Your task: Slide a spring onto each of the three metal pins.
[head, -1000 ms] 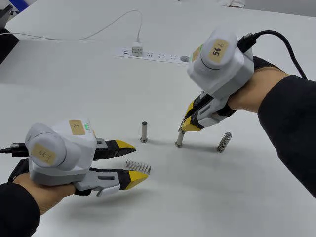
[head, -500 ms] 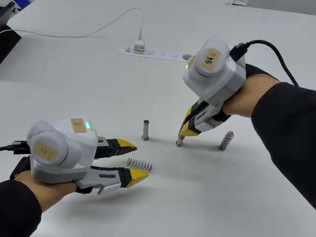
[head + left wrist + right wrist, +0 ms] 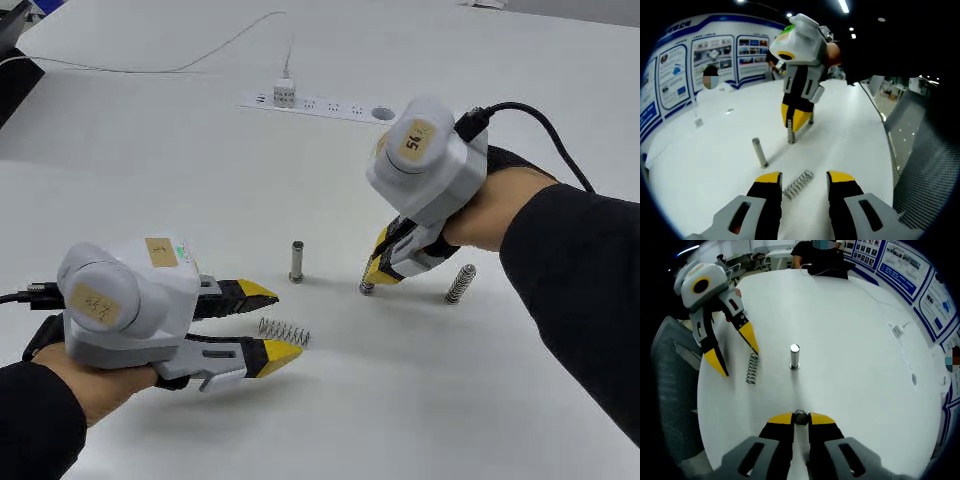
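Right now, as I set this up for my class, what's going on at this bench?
A person is fitting springs onto upright pins with two handheld grippers. The right gripper is shut around the middle pin, apparently gripping a spring there. The left gripper sits open on the white table, with a loose spring lying between its jaws. The left pin is bare; a fitted spring already covers the third one.
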